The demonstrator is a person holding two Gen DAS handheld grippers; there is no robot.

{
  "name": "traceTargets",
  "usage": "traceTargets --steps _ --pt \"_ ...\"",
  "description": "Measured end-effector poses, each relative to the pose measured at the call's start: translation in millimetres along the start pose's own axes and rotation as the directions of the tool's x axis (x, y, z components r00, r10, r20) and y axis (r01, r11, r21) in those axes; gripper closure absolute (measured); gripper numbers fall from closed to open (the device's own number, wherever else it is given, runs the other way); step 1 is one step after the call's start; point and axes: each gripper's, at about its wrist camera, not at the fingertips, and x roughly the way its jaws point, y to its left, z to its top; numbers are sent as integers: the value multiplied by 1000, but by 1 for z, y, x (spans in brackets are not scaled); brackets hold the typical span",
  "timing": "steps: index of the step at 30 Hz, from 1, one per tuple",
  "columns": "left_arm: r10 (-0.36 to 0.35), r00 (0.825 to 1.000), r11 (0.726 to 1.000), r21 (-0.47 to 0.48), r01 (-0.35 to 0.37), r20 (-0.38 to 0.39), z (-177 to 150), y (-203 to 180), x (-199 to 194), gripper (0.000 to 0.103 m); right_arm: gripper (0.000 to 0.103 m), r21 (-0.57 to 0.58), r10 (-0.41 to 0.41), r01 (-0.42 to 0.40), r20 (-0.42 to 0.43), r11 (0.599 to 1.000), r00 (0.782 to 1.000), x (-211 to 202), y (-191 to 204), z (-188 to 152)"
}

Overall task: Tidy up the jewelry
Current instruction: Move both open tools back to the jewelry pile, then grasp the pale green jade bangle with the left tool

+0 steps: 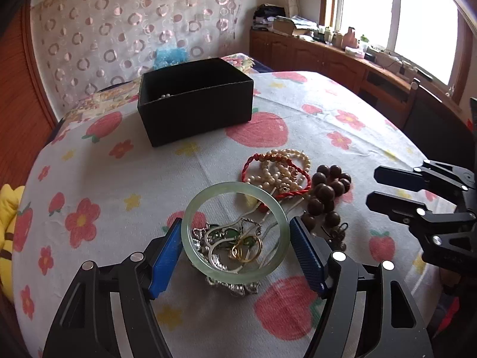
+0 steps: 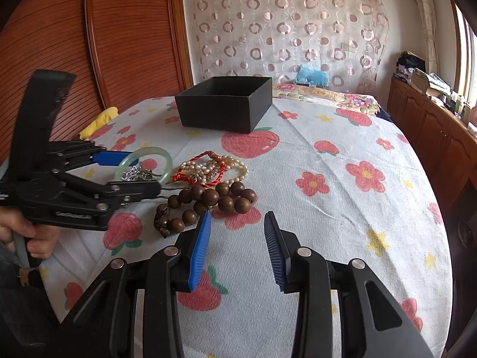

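1. Straddling a pale green translucent jade bangle (image 1: 235, 229), the left gripper (image 1: 235, 235) has one blue ribbed pad on each side of the ring; the pads look to be right at its outer rim, but whether they press on it cannot be told.
2. The bangle lies on a white bedspread printed with red strawberries and flowers (image 1: 125, 179), partly on top of a silver filigree ornament (image 1: 231, 288), and it rings a tangle of small pieces: a gold ring (image 1: 247, 249), green stones and thin chains.
3. Just beyond the bangle lies a red twisted cord bracelet (image 1: 275, 176) tangled with a cream pearl strand (image 1: 286, 164).
4. Beside those, to the right in the left wrist view, sits a bracelet of large dark brown wooden beads (image 1: 328, 192).
5. An open black rectangular box (image 1: 195, 101) stands further back on the bedspread, well apart from the pile; a few small pale beads show inside it.
6. The right gripper (image 2: 237, 247) hovers over bare bedspread near the wooden beads, its blue pads spread apart with nothing between them.
7. A person's hand (image 2: 26, 235) grips the left tool's handle.
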Motion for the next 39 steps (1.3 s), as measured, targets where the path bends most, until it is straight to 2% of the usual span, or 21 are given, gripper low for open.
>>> traceTargets --steps 6,19,21,26,31,39 --pt "-18 999 999 -47 21 47 -4 9 -21 35 63 12 -8 8 -24 1000 1000 3 -1 2" --pt "-1 994 998 -69 9 107 -5 18 -52 35 63 -5 -38 37 -86 999 996 13 -3 4" --pt "-4 994 998 -62 11 111 -4 19 -57 35 53 -10 -47 47 -88 999 995 14 -6 6" --pt "1 993 999 -35 4 122 1 21 -68 35 51 -16 -48 47 -76 999 996 12 -14 17" --pt "9 992 999 -50 -3 127 0 29 -72 35 51 -51 -30 26 -75 998 997 18 -11 28" --pt "24 994 996 -91 -14 111 -9 40 -67 35 48 -106 45 -53 -80 993 996 30 7 42"
